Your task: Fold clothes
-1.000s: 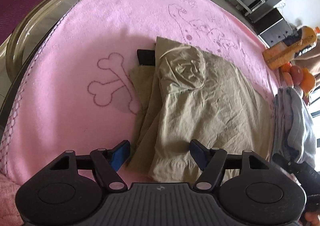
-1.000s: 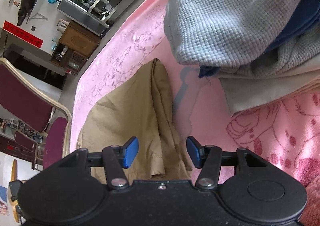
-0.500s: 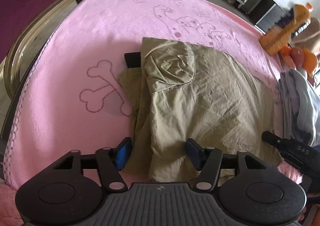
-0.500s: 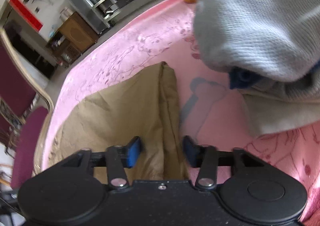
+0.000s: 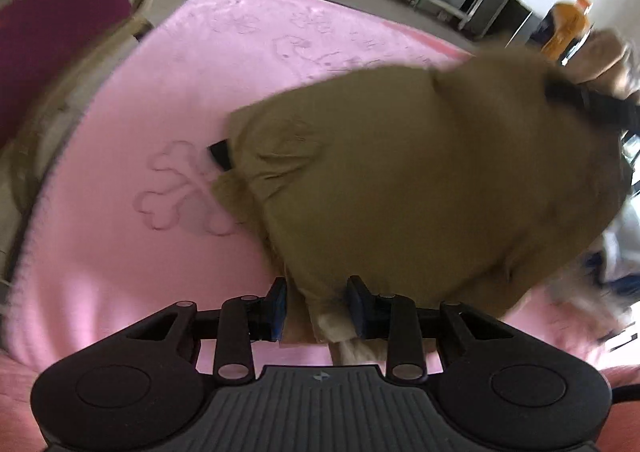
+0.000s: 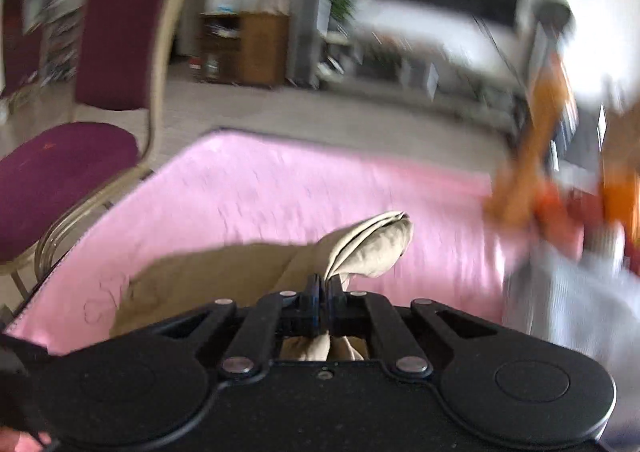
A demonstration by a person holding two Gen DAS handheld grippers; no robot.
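A khaki garment (image 5: 420, 180) lies on the pink blanket (image 5: 160, 92), its right side lifted and billowing. The jaws of my left gripper (image 5: 318, 308) are closing around the garment's near hem, which sits between the blue pads. In the right wrist view my right gripper (image 6: 322, 304) is shut on a bunched fold of the khaki garment (image 6: 372, 248) and holds it above the blanket (image 6: 260, 192). The right gripper (image 5: 592, 108) also shows as a black shape at the upper right of the left wrist view. Both views are blurred.
A small black object (image 5: 220, 152) pokes out from under the garment's left edge. A purple chair (image 6: 60, 164) stands at the table's left. A pile of grey-blue knitwear (image 6: 568, 300) and orange items (image 6: 544, 124) sit at the right.
The right gripper shut on the garment's right edge and swung up and over, lifting the cloth. The left jaws narrowed around the near hem, and the left hand shifted a little.
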